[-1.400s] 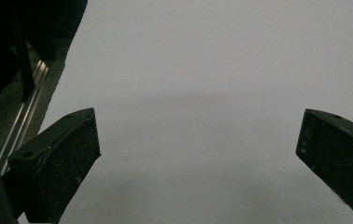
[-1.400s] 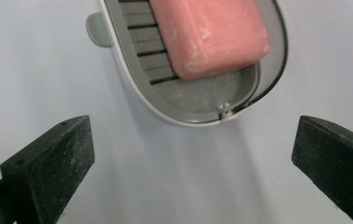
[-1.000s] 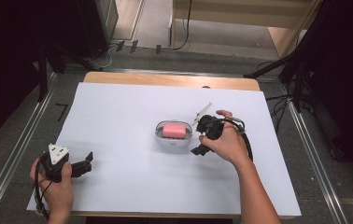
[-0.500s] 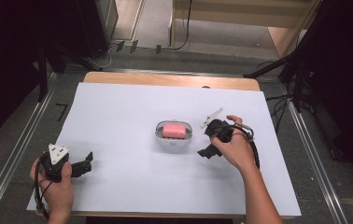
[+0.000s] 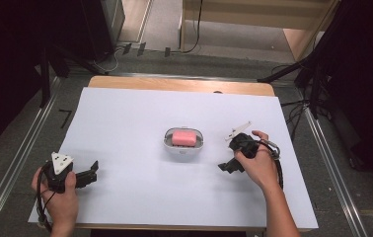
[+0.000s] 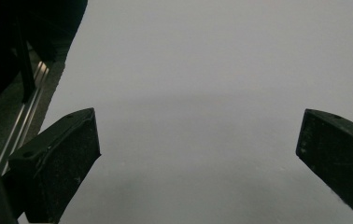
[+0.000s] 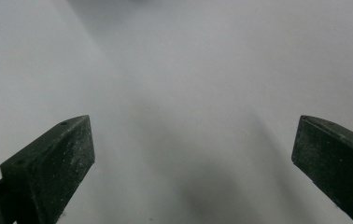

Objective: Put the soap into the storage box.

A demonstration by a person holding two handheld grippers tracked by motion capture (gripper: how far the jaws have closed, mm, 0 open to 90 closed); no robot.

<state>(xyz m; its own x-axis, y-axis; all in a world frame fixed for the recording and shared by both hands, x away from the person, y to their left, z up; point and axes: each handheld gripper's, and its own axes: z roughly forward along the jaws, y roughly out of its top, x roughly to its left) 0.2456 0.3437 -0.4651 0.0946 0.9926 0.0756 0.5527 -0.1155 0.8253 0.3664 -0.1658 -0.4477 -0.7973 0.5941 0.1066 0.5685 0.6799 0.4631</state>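
Pink soap bar (image 5: 183, 138) lies in a small white oval dish (image 5: 184, 150), near the middle of the white-covered counter (image 5: 140, 113). Long axis of both bar and dish runs left-right across the counter, as seen from the high view.

Right hand-held gripper (image 5: 225, 167) sits just to the right of the dish and a little nearer the person, jaws pointing down-left toward the counter surface, not at the dish. In the right gripper view its jaws stand wide apart with nothing between them but bare white counter (released, empty). The dish lies to its left and slightly farther from the person; a short gap separates them, no contact.

Left hand-held gripper (image 5: 92, 174) rests at the near left corner of the counter, well apart from the dish, jaws pointing right along the near edge. Left gripper view: jaws likewise spread, empty, bare counter ahead and the counter's side rail at the left margin.

Judgement: the right hand is clearly the nearer one to the soap, so any reach for bar or dish would fall to it. The move would call for swinging the jaws up-left and closing across the bar's short width (i.e. jaws set front-to-back, since the long axis runs sideways). The dish rim stands around the bar, so the approach should likely come from above rather than from the side.
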